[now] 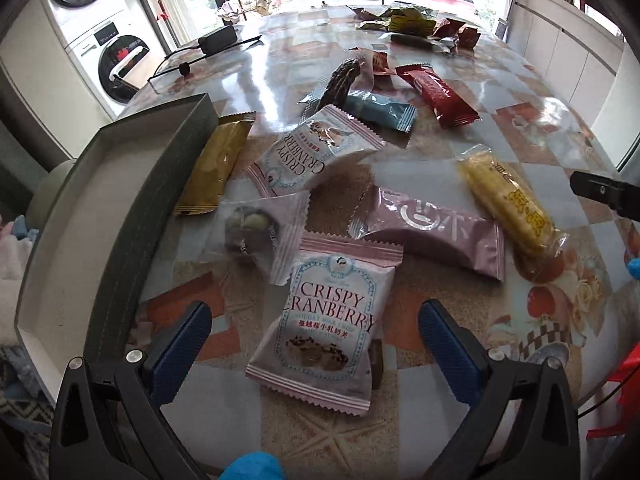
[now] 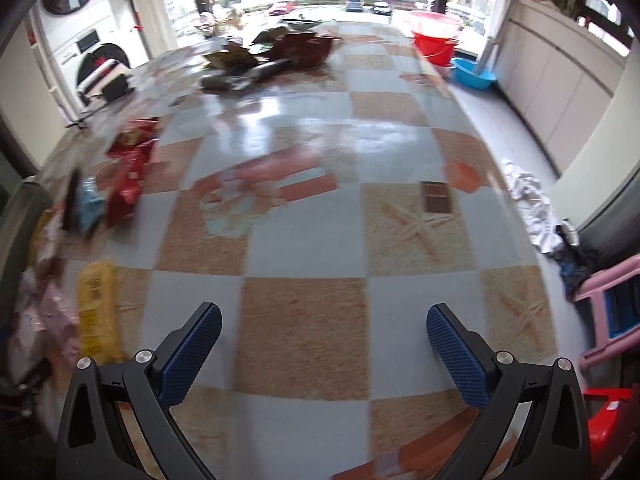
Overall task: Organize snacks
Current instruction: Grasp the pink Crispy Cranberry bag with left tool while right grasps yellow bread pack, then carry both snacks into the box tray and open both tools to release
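On the checkered surface point(image 1: 520, 128), a pink cranberry snack packet point(image 1: 324, 328) lies between my left tongs point(image 1: 316, 344), spread wide and gripping nothing; my right tongs point(image 2: 324, 344) gape over bare cloth, well right of it.

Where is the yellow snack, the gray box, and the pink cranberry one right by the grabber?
Yellow snack point(image 1: 510, 204): left wrist view, middle of its clear wrapper.
Gray box point(image 1: 132, 200): left wrist view, its dark side wall.
Cranberry packet point(image 1: 328, 328): left wrist view, front label, lying between the open jaws.
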`<state>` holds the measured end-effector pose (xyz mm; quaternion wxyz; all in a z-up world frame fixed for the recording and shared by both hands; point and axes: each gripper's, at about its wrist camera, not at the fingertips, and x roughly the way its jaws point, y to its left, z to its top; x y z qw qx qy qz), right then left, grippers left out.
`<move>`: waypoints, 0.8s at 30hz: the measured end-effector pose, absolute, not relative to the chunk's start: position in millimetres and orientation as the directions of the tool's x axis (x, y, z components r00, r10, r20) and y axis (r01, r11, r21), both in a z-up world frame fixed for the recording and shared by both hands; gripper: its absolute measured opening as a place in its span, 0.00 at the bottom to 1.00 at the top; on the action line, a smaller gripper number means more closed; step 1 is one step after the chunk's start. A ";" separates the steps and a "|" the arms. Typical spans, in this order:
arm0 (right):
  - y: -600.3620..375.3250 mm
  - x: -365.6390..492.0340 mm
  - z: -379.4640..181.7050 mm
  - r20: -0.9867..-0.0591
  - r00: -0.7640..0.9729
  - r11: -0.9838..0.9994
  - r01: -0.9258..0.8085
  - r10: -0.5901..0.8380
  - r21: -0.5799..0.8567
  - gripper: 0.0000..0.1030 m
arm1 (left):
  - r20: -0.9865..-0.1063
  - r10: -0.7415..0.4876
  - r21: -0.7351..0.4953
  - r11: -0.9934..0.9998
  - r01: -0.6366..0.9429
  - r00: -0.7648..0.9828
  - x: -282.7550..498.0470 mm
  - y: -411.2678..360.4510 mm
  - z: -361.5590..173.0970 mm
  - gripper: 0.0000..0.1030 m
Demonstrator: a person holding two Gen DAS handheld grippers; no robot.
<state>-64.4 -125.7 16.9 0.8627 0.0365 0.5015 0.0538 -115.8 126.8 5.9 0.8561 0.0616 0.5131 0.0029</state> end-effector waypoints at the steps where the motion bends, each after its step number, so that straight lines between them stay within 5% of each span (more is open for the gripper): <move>1: -113.5 -66.5 20.3 -0.860 0.484 0.987 -0.095 0.162 0.133 1.00 | -0.885 0.049 0.083 0.995 0.053 0.463 -113.4 128.7 4.4 1.00; 3: -86.5 -66.5 23.3 -0.863 0.467 0.978 -0.169 0.192 0.127 1.00 | -0.903 -0.029 -0.022 1.000 0.020 0.429 -109.4 139.9 0.4 1.00; 12: -18.5 -43.8 1.8 -0.927 0.351 0.963 -0.267 0.133 0.037 1.00 | -0.897 -0.010 -0.004 1.000 0.015 0.441 -113.2 141.5 3.5 0.94; 13: -16.1 -44.3 0.8 -0.928 0.352 0.960 -0.279 0.120 0.018 0.97 | -0.894 -0.020 -0.004 0.999 0.036 0.448 -116.0 139.4 6.0 0.90; 15: -13.2 -49.6 2.5 -0.928 0.360 0.952 -0.307 0.098 -0.018 0.87 | -0.881 -0.038 0.001 0.997 0.082 0.471 -120.4 132.9 8.0 0.66; 16: -12.4 -53.7 5.3 -0.924 0.367 0.945 -0.326 0.110 -0.017 0.73 | -0.876 -0.045 0.004 0.995 0.101 0.481 -121.9 129.3 7.8 0.58; 17: -13.3 -54.7 9.0 -0.921 0.373 0.943 -0.332 0.112 -0.020 0.45 | -0.871 -0.062 -0.003 0.993 0.121 0.487 -122.4 127.2 7.5 0.41; 18: -15.4 -55.9 10.9 -0.922 0.371 0.945 -0.328 0.110 -0.020 0.37 | -0.871 -0.066 -0.001 0.991 0.133 0.486 -123.8 125.4 7.4 0.40; 24: -36.0 -57.1 11.7 -0.909 0.343 0.948 -0.285 0.236 0.139 0.36 | -0.856 -0.126 -0.061 0.988 0.144 0.501 -137.0 134.3 9.6 0.40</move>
